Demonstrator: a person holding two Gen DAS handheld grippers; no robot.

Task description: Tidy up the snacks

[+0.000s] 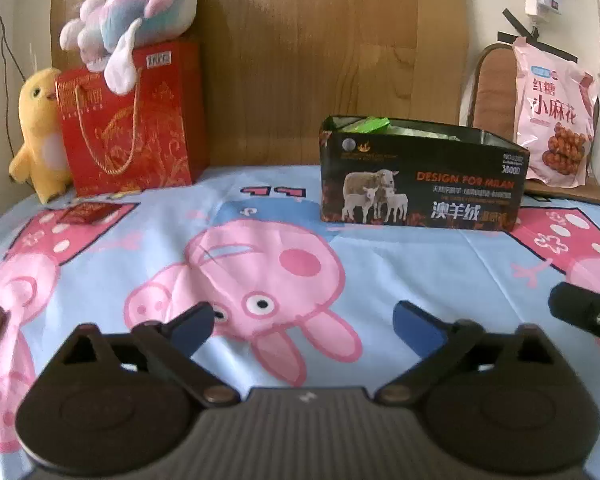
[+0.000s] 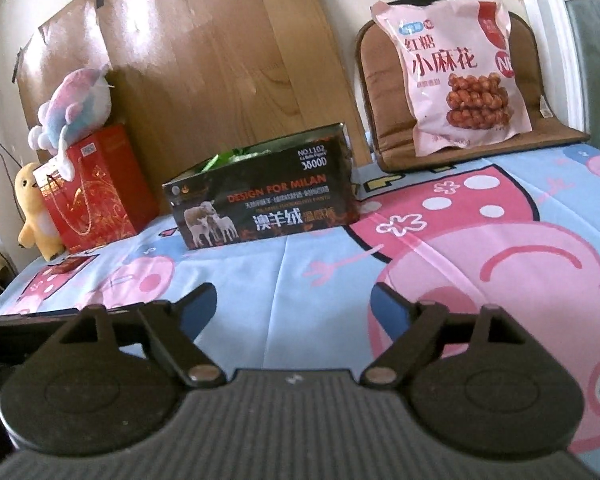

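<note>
Both my grippers, left [image 1: 304,320] and right [image 2: 294,306], have fingers apart, empty. Pink snack bag [image 2: 460,72] stands far right, upright, nearer my right; open box [image 2: 260,196] sits far left of it.

Soft daylight, fisheye warping, mild blur throughout

Pale glare patches are shining on the tall glossy wooden board [image 1: 332,40] [image 2: 204,52] behind the black printed open-topped box [image 1: 420,184] [image 2: 264,200]; only faint shadows are lying at the box's base. Straight lines are bending far from the box, corners are darkening, and print is smearing slightly.
</note>
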